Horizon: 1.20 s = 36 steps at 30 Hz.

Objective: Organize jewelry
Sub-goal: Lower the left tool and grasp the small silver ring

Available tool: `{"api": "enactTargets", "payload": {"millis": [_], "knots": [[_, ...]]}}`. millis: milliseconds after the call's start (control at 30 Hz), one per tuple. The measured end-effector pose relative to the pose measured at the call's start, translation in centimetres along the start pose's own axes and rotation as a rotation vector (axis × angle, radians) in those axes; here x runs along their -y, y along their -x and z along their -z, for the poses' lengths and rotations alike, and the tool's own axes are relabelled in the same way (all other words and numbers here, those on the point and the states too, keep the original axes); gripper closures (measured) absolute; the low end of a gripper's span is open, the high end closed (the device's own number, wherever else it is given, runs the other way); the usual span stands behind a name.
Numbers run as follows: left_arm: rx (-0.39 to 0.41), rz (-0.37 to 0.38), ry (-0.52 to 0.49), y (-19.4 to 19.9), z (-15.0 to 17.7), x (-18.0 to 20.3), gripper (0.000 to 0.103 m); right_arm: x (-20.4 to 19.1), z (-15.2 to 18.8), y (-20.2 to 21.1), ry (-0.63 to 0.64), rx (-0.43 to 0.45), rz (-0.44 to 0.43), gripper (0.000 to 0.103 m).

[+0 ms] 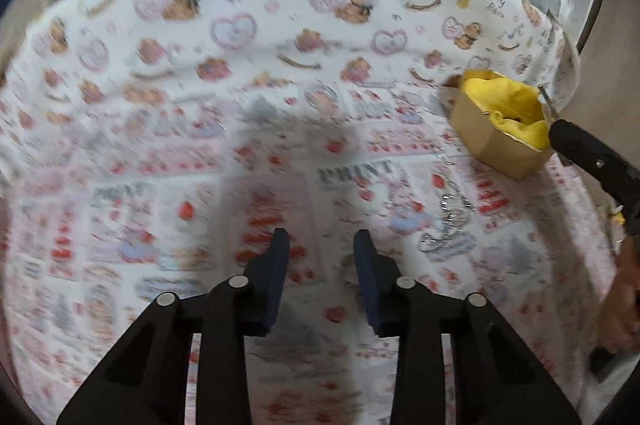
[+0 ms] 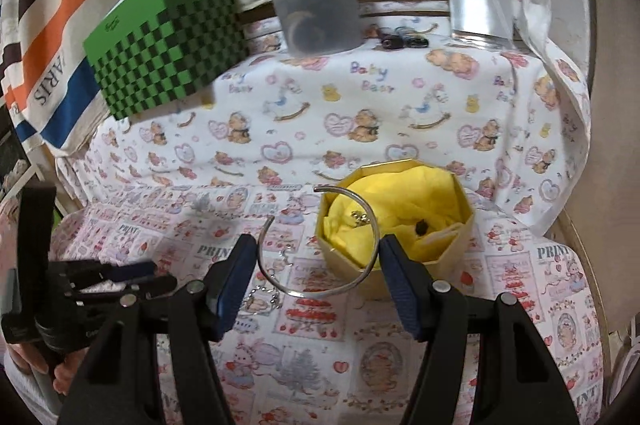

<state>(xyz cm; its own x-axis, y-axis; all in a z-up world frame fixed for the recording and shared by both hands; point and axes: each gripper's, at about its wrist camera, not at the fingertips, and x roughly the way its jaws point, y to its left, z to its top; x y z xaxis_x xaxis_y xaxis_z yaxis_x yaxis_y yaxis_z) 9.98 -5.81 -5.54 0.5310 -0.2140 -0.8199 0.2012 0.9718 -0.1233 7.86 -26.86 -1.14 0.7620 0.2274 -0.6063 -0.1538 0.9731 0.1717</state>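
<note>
The right gripper (image 2: 318, 265) grasps a silver bangle (image 2: 320, 245) just short of the gold box (image 2: 400, 253); the left gripper (image 1: 322, 253) is released, chain (image 1: 448, 221) still loose.

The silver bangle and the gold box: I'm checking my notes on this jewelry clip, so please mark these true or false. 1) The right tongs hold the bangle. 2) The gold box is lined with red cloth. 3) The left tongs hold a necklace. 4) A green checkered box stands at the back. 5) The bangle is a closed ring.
1) True: the right tongs grip the silver bangle across its width.
2) False: the gold box holds yellow cloth.
3) False: the left tongs have nothing between them; a chain lies on the cloth to their right.
4) True: the green checkered box stands at the back left.
5) False: the bangle has an open gap.
</note>
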Motion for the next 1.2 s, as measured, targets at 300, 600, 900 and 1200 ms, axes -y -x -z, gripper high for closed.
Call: {"api": "enactTargets", "payload": {"millis": [300,600,900,1200], "knots": [[0.014,-0.006,-0.026,-0.1,0.6,1.1,0.072,-0.2,0.3,-0.3,0.014,-0.015,0.019,0.041],[-0.015,0.009,-0.065,-0.8,0.6,2.3,0.074,-0.2,0.3,-0.6,0.018,-0.026,0.032,0.041],[0.025,0.005,-0.023,-0.7,0.4,1.0,0.083,0.4,0.2,-0.1,-0.002,0.002,0.057,0.041],[0.061,-0.029,0.011,-0.8,-0.1,-0.2,0.083,1.2,0.0,0.5,-0.034,0.031,0.054,0.041]]}}
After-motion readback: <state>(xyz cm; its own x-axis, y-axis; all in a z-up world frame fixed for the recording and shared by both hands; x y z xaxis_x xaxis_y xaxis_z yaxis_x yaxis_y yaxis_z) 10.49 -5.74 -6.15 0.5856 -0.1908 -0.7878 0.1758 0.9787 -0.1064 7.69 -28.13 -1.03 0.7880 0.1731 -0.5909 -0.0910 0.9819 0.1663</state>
